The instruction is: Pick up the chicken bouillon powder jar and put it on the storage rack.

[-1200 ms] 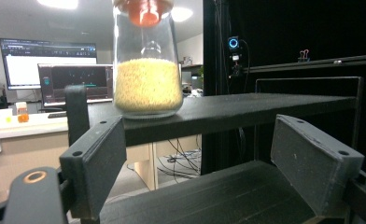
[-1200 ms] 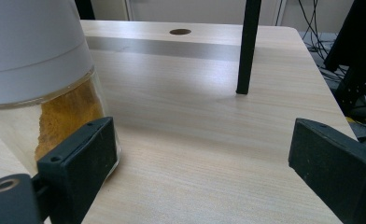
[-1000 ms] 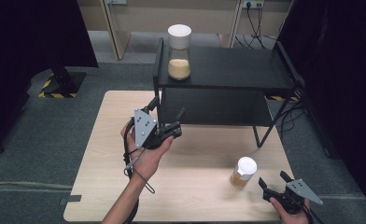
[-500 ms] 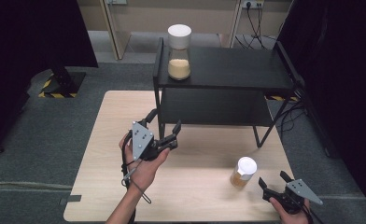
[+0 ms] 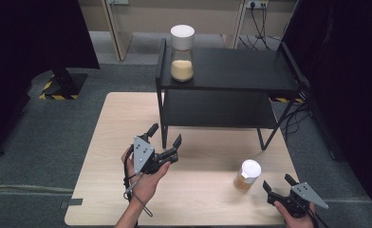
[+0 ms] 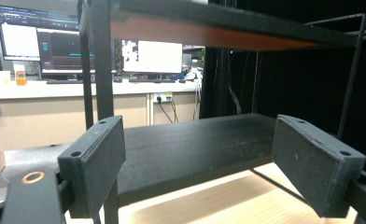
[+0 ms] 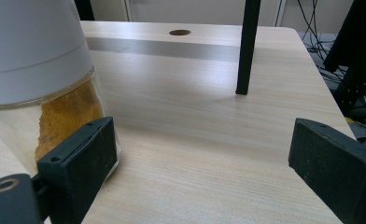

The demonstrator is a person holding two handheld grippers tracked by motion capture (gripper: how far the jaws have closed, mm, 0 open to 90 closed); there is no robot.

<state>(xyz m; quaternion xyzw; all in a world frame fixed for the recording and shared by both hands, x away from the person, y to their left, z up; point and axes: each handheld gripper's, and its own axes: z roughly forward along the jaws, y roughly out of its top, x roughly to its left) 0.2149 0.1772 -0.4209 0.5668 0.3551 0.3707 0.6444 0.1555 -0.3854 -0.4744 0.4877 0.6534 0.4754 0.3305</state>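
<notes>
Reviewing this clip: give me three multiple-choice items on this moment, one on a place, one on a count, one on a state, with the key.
1. Where does the taller jar stand?
A. on the shelf's top board
B. on the lower board
C. on the floor

2. How many white-lidded jars are there?
A. one
B. two
C. three

3. How does the right gripper stand?
A. shut on the small jar
B. open, holding nothing
C. shut, holding nothing

Key: 1 A, it stands at the left end of the black shelf's top board. 2 B, one on the shelf, the small jar on the wooden table. 3 B, its jaws are spread wide, the jar just outside one of them.
</notes>
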